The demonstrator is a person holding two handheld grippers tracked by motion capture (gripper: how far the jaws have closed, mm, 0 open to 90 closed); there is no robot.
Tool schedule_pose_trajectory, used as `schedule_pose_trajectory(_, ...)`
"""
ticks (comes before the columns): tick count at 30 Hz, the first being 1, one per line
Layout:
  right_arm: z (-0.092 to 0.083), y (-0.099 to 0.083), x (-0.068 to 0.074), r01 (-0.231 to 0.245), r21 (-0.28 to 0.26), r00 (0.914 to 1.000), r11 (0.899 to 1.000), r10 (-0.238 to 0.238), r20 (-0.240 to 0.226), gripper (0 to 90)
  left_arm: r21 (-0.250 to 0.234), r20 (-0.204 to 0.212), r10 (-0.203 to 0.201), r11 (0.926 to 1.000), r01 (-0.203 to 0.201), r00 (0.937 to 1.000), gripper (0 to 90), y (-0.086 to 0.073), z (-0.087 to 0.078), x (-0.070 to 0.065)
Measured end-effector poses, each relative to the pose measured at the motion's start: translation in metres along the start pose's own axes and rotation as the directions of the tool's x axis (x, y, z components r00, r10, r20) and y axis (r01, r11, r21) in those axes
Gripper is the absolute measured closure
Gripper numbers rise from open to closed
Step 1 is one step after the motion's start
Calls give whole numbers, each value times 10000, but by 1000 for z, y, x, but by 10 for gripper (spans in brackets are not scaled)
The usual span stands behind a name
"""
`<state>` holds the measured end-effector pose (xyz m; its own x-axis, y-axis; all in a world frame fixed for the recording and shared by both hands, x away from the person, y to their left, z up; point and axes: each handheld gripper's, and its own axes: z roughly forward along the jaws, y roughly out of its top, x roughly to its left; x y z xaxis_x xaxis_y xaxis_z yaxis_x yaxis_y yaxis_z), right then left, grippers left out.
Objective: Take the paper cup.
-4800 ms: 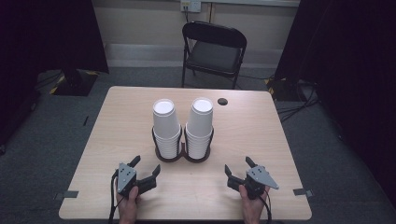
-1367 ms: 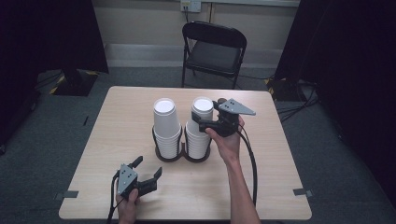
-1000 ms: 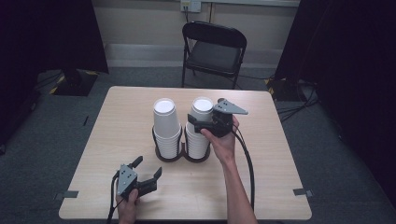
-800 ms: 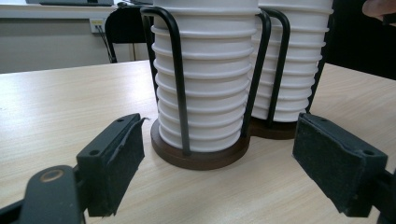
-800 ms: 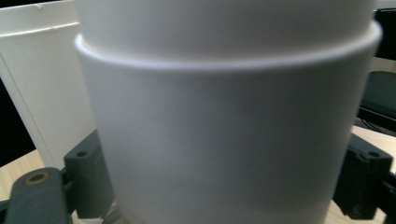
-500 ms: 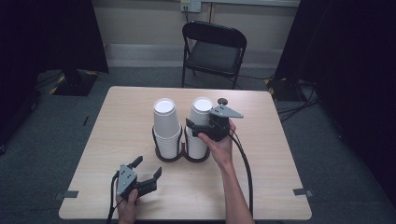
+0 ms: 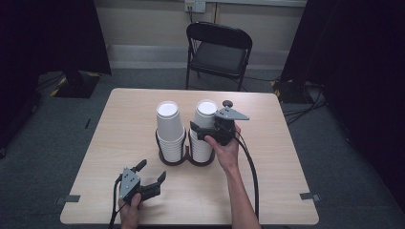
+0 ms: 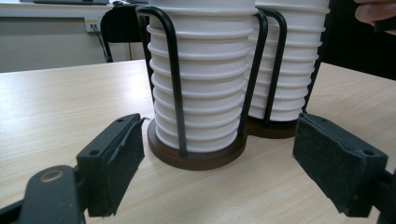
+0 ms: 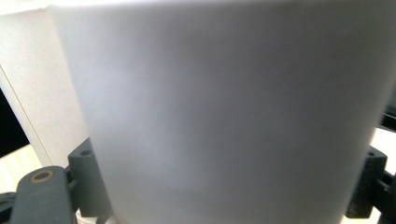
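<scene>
High view: two stacks of white paper cups in a black wire holder [image 7: 185, 160] mid-surface [image 7: 286, 143], right cup stack [image 7: 204, 129] flanked near its top by right gripper [image 7: 197, 132], jaws on either side of the upper cup; contact impossible to tell. Left cup stack [image 7: 170, 130] alongside. Left gripper [image 7: 150, 173] spread wide, empty, near the holder's front-left. Folding chair [image 7: 218, 50] beyond.

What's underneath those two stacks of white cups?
Each cup stack stands on a round dark base of a black wire holder, resting on the table. The base tops are covered by the cups.
</scene>
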<state>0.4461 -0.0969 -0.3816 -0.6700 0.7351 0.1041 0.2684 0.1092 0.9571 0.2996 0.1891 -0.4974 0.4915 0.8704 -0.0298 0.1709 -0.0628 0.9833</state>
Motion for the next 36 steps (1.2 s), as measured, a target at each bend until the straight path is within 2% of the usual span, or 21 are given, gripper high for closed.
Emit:
schedule_pose_trajectory(11, -5, 8, 0, -15, -230, 10000, 9997, 14, -72, 141, -35, -16, -32, 10000, 32, 10000, 161, 0, 0, 0)
schedule_pose_trajectory(15, -6, 10, 0, 34, -300, 10000, 9995, -36, -68, 141, -68, -143, -86, 9999, 85, 9999, 161, 0, -1, 0)
schedule_pose_trajectory(19, -7, 13, 0, -27, -381, 10000, 9993, 24, -84, 141, -52, -45, -68, 10000, 68, 10000, 161, 0, 0, 0)
schedule_pose_trajectory(27, -10, 24, 2, 15, -630, 9999, 9980, -24, -153, 141, -75, -73, -7, 10000, 6, 10000, 161, 0, -1, 0)
schedule_pose_trajectory(36, -15, 36, 3, -55, -899, 10000, 9959, 53, -26, 144, -45, -61, 45, 10000, -45, 10000, 160, 0, -1, -1)
